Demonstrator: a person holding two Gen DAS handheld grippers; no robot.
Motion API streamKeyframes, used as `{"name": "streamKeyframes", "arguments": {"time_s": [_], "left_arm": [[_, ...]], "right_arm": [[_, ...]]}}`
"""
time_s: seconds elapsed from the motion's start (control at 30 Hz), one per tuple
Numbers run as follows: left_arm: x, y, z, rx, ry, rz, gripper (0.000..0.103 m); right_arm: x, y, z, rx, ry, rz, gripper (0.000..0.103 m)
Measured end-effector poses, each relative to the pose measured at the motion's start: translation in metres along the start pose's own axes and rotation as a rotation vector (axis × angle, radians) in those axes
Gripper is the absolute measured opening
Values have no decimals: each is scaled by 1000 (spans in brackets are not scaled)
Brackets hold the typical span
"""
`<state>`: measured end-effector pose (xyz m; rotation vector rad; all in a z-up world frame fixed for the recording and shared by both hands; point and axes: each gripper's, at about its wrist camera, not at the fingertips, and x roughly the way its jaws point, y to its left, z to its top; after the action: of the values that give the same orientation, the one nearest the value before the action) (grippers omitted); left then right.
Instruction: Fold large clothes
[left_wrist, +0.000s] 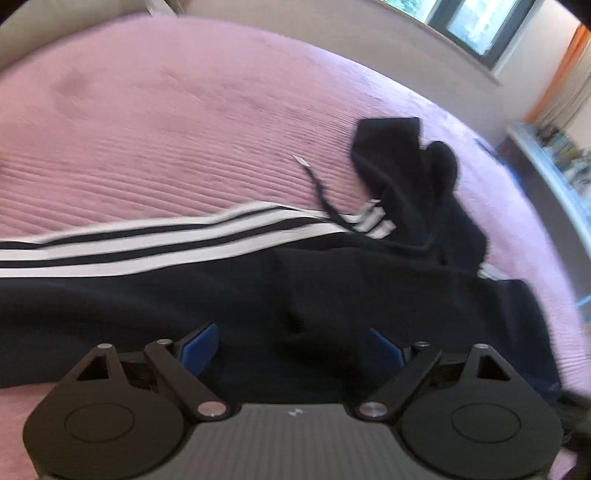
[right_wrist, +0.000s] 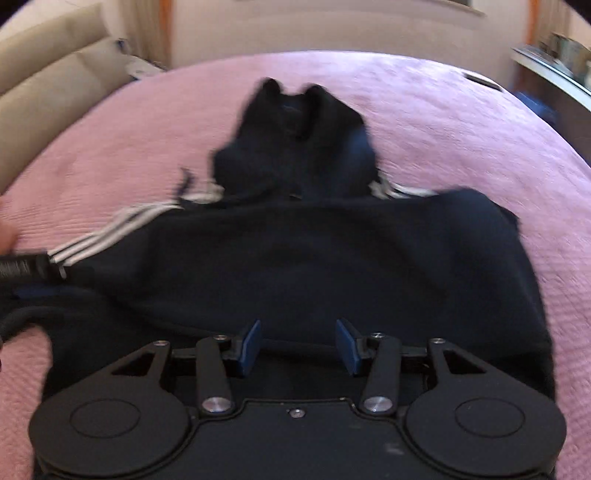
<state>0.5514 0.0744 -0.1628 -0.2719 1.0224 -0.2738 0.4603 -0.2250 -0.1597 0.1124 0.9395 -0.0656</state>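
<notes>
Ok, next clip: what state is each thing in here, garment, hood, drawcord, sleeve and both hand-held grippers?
Hoodie: spread flat on the pink bedspread, partly folded.
Hood: bunched, not laid flat.
Drawcord: loose, trailing onto the bedspread.
Striped sleeve: stretched out sideways.
Left hand-held gripper: open wide, holding nothing.
Right hand-held gripper: open, nothing clamped.

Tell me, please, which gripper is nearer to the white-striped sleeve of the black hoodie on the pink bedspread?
Left. The left gripper hovers open over the hoodie's body, just below the white-striped sleeve. The right gripper is open at the hoodie's lower middle, farther from that sleeve.
</notes>
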Motion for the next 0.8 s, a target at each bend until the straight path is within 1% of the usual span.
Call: {"name": "streamKeyframes", "arguments": {"time_s": [0.07,0.13,0.17,0.2,0.23,0.27,0.37,0.4,0.43,0.5,0.53,0.57,0.63,0.7,0.73,0.77,0.8], "left_arm": [[25,3,7,-28,52,-16,79],[43,1,9,-25,75,-40,38],[48,-1,10,-17,66,-29,26],[49,-3,11,-2,58,-28,9],[45,-6,12,15,42,-34,7],[37,-9,13,27,18,-37,7],[10,-5,20,2,-40,-67,6],[4,0,22,-7,-51,-48,6],[3,4,23,-6,-46,-24,6],[15,14,19,23,-1,84,8],[23,19,17,33,34,113,9],[26,23,13,30,43,121,10],[17,21,10,41,11,122,10],[-1,11,8,74,-68,161,12],[-9,8,7,80,-108,166,18],[-18,5,8,82,-136,150,21],[-23,1,9,79,-156,126,24]], "right_arm": [[3,-6,-2,12,3,-16,56],[12,-6,0,22,6,-20,56],[13,-6,0,25,10,-24,56],[16,-6,1,28,13,-27,56],[19,-6,2,30,15,-29,56],[18,-6,3,30,17,-27,56],[18,-12,8,26,13,-33,56],[18,-16,13,27,8,-38,57],[18,-20,15,27,-1,-46,60],[17,-31,19,25,-24,-78,67],[17,-37,22,19,-37,-106,67],[19,-43,25,11,-45,-133,67],[24,-58,33,15,-67,-186,64],[27,-73,44,43,-93,-215,63],[29,-80,50,58,-107,-229,60],[32,-85,54,70,-119,-234,56],[37,-89,57,76,-127,-235,47]]}}
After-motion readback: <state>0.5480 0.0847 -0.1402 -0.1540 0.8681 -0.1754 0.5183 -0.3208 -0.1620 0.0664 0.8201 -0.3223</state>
